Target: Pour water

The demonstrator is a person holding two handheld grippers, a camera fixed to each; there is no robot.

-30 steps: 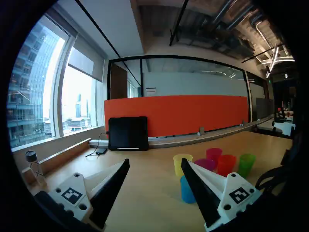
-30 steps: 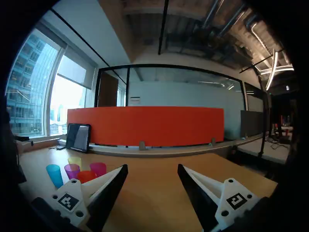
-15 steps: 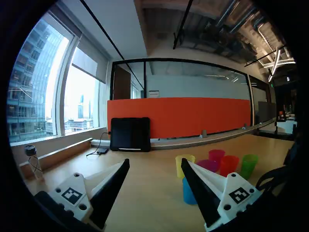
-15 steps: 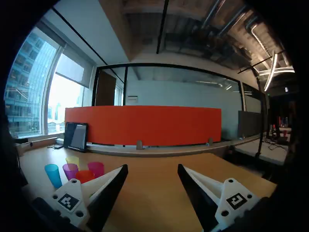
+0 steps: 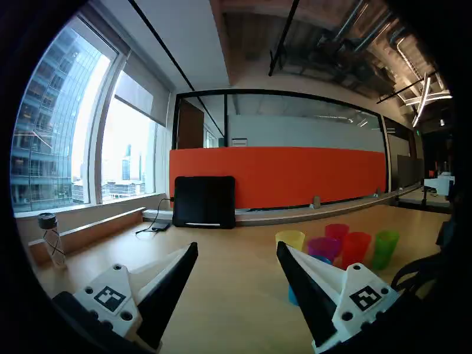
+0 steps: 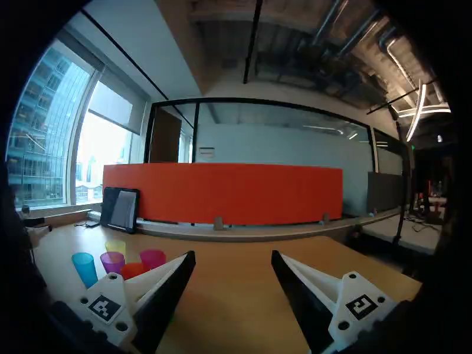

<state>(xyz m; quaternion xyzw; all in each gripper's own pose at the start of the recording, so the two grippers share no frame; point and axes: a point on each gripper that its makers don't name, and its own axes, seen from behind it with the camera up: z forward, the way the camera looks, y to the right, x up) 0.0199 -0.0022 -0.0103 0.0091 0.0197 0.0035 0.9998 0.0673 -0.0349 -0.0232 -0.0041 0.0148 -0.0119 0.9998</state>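
Several coloured plastic cups stand grouped on the wooden table [image 5: 236,295]. In the left gripper view a yellow cup [image 5: 289,239], purple cup [image 5: 321,246], pink cup [image 5: 337,230], red cup [image 5: 357,246] and green cup [image 5: 386,246] sit right of centre, while a blue cup [image 5: 292,294] is mostly hidden behind the right finger. My left gripper [image 5: 237,248] is open and empty, short of the cups. In the right gripper view the blue cup [image 6: 85,268], purple cup [image 6: 112,261], yellow cup [image 6: 115,246], pink cup [image 6: 152,258] and red cup [image 6: 133,270] are at lower left. My right gripper [image 6: 233,255] is open, holding nothing.
A small clear bottle with a dark cap [image 5: 52,245] stands on the window ledge at far left. A black tablet [image 5: 205,202] leans against the orange partition [image 5: 277,177] at the table's back edge, with a cable beside it. More desks lie to the right [image 6: 401,230].
Both views have drifted slightly. In the left gripper view the cups sit a little further right, and the blue cup is more hidden behind the finger. Both grippers stay open.
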